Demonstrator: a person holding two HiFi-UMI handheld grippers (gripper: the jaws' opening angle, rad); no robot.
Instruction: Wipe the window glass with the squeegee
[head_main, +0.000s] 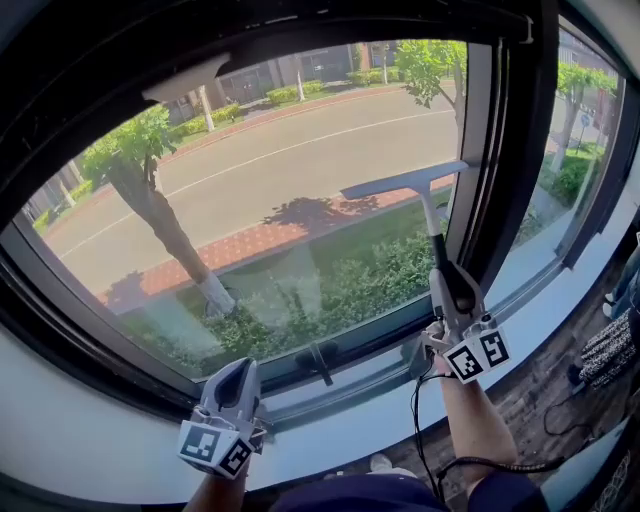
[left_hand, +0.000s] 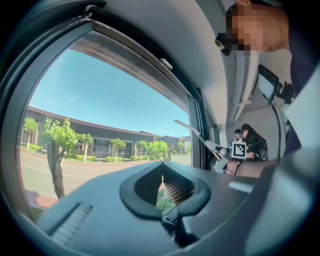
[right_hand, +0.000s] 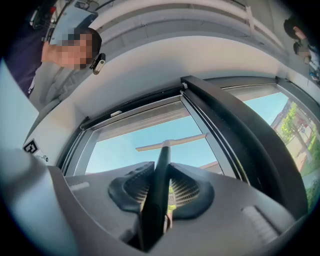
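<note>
The squeegee (head_main: 405, 182) has a pale blade lying against the upper right of the window glass (head_main: 270, 200), tilted down to the left. Its dark handle (head_main: 437, 245) runs down into my right gripper (head_main: 452, 275), which is shut on it. In the right gripper view the handle (right_hand: 159, 190) rises between the jaws of the right gripper (right_hand: 162, 172) to the blade (right_hand: 170, 145) on the pane. My left gripper (head_main: 237, 368) hovers low by the sill, away from the glass, shut with nothing in it. The left gripper view shows the left gripper (left_hand: 162, 175) with its tips together, and the squeegee (left_hand: 192, 131) far off.
A dark vertical window post (head_main: 500, 150) stands just right of the blade, with a second pane beyond. A black window latch (head_main: 318, 360) sits on the lower frame above the white sill (head_main: 350, 430). A cable (head_main: 430, 440) hangs from my right arm. People sit in the room (left_hand: 252, 142).
</note>
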